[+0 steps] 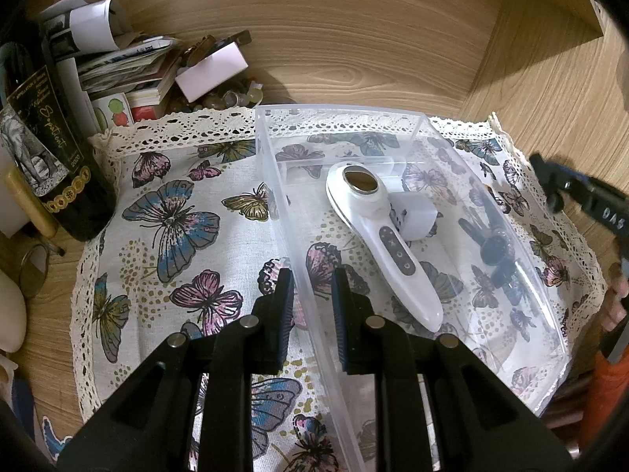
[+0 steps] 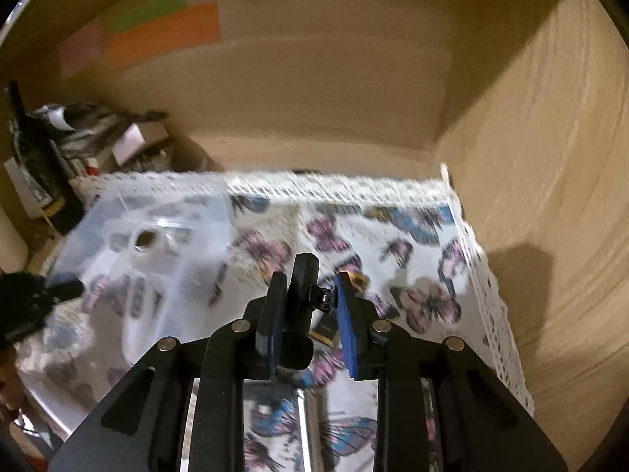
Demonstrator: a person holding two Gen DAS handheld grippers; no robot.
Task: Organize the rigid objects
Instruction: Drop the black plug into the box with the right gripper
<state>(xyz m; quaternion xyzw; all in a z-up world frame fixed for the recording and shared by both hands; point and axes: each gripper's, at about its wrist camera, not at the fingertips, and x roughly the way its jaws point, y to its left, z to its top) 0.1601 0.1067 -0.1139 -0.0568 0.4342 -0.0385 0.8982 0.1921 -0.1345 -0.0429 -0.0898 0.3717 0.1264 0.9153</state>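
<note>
A clear plastic bin (image 1: 550,314) sits on a butterfly-print cloth (image 1: 177,212). Inside it lie a white handheld device with a round metal head (image 1: 387,244), a small white charger block (image 1: 414,216) and a dark object (image 1: 497,247) by the right wall. My left gripper (image 1: 312,306) straddles the bin's left wall, jaws slightly apart, not clamped. My right gripper (image 2: 308,306) is shut on a black clamp-like gadget with a screw knob (image 2: 302,287), held above the cloth right of the bin (image 2: 118,212). It shows at the right edge of the left wrist view (image 1: 582,192).
A dark wine bottle (image 1: 47,149), a pile of papers, cards and small trinkets (image 1: 157,67) and a round glass (image 1: 33,271) crowd the back left. Wooden walls (image 1: 530,63) close the back and right. The cloth right of the bin (image 2: 412,259) is bare.
</note>
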